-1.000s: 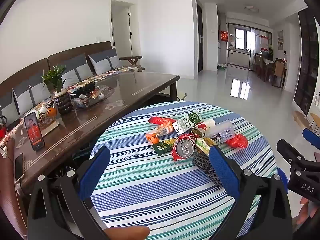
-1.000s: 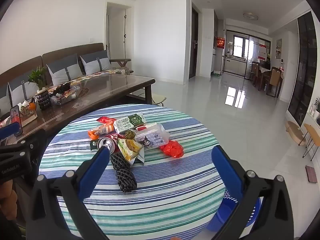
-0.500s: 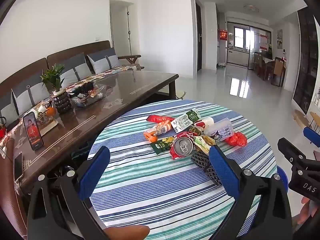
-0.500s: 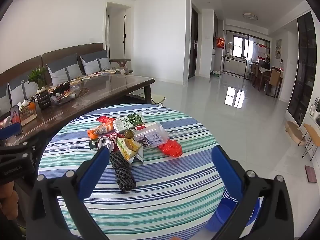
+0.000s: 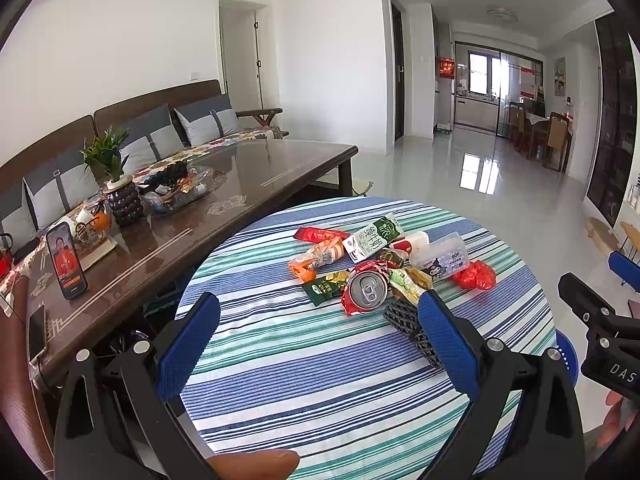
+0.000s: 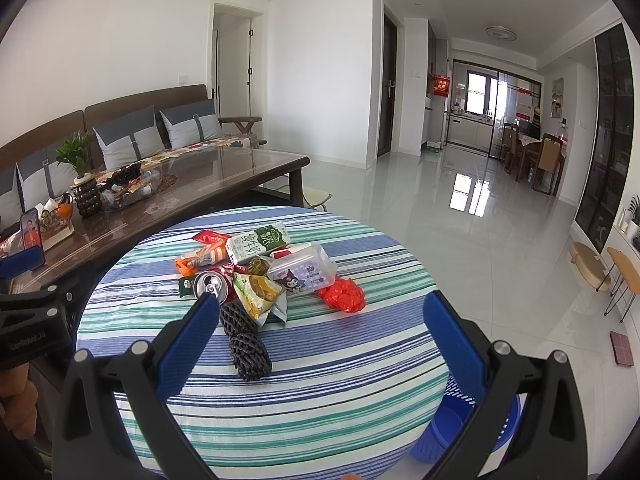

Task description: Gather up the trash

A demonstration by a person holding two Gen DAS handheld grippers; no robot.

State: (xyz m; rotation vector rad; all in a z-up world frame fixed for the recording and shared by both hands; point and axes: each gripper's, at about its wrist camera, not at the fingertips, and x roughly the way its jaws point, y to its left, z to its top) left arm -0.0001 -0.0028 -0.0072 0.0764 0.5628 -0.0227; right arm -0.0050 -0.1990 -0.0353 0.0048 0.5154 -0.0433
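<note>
A heap of trash lies on the round striped table (image 5: 304, 364) (image 6: 360, 360): a crushed red can (image 5: 366, 290) (image 6: 210, 282), a green-white milk carton (image 5: 372, 238) (image 6: 256, 242), a clear plastic box (image 5: 442, 258) (image 6: 304, 272), a red plastic wad (image 5: 474, 276) (image 6: 342, 296), snack wrappers (image 5: 318, 258) (image 6: 256, 294) and black foam netting (image 5: 402, 318) (image 6: 246, 346). My left gripper (image 5: 318, 340) hangs open above the table's near side, short of the heap. Open too, my right gripper (image 6: 320, 336) hovers over the near edge, holding nothing. A blue bin (image 6: 460, 428) stands on the floor at the table's right.
A long dark coffee table (image 5: 160, 232) at the left carries a phone (image 5: 66, 260), a potted plant (image 5: 114, 184) and a snack tray. A sofa (image 5: 120, 136) runs behind it. Shiny tiled floor stretches to a dining area (image 6: 532, 156); small stools (image 6: 592, 264) stand at the right.
Both views have drawn back and up a little, so the table and the heap sit slightly lower and smaller. Both grippers stay open; the trash has not moved.
</note>
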